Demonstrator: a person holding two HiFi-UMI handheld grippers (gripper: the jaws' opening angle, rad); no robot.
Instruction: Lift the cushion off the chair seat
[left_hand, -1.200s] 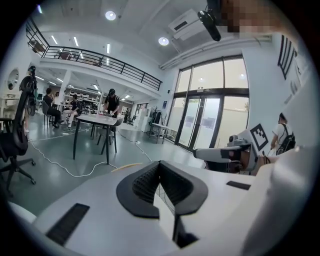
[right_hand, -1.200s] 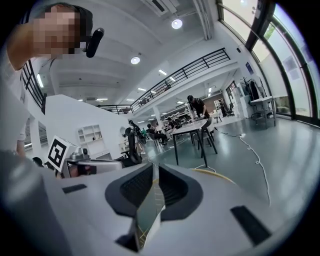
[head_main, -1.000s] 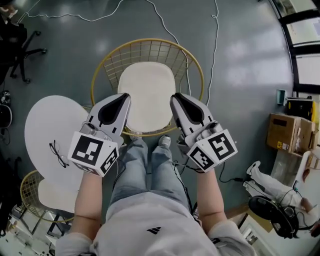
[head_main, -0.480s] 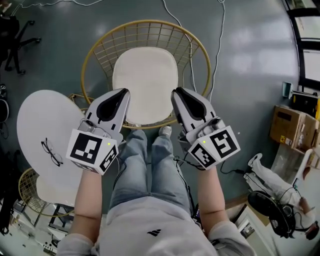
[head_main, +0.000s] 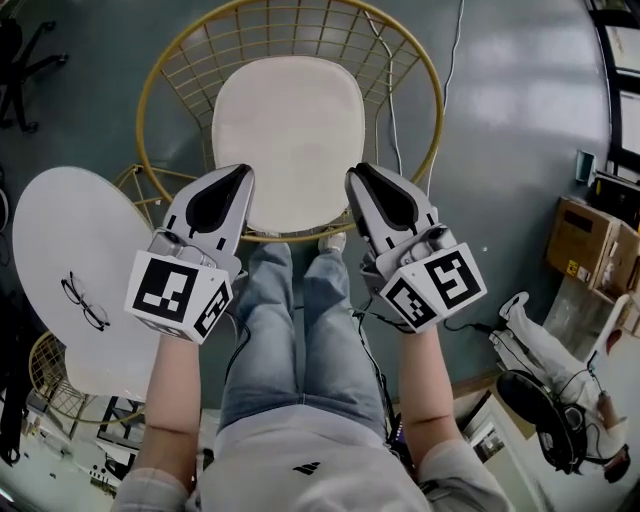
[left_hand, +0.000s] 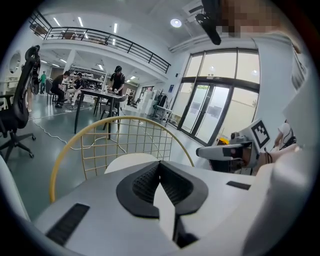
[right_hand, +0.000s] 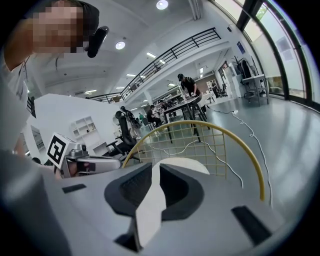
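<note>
floor: glossy grey floor (head_main: 510, 120), white cable (head_main: 452, 60) trailed across it | furniture: round white table (head_main: 60, 240) seen at left, glasses (head_main: 83, 303) laid on it; cardboard box (head_main: 580, 240) at right; black office chair (left_hand: 17, 105) | windows: tall glass doors (left_hand: 210, 110) | upper level: railed mezzanine (left_hand: 110, 40) | light: ceiling spotlights (left_hand: 175, 23) lit, daylight let in

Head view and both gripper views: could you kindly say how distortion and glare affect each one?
Head view: fisheye bulges the chair rim, and pale window glare patches the floor; the cushion is sharp. Left gripper view: dark round vignette, glass doors washed out. Right gripper view: same vignette, and the ceiling lamp flares.
</note>
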